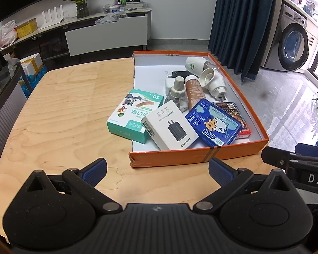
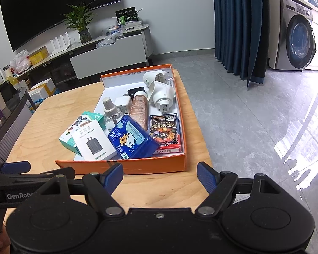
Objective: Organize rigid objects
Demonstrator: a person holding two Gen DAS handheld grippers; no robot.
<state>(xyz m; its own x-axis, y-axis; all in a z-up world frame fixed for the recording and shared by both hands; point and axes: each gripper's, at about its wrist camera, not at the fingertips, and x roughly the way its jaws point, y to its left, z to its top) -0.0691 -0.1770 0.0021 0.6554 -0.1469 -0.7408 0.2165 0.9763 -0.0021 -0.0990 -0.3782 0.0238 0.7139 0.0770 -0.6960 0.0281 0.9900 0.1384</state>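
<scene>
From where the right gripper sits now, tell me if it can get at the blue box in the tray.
Probably yes. The right gripper is open and empty, just short of the orange tray. The blue box lies on top of the pile near the front wall, uncovered; only that low wall stands between.

Bare wooden table [image 1: 59, 105] spreads from 9 to 11 o'clock of the orange box [image 1: 201, 155], giving open passage on that side, and a clear strip of tabletop lies along the box's near wall at 6 o'clock. Inside, the near half is packed: the green box [image 1: 133, 116] overhangs the left edge, with the white charger box [image 1: 171, 124] and blue tin [image 1: 214, 122] touching. Only the far-left corner at 11 o'clock shows bare floor.
</scene>
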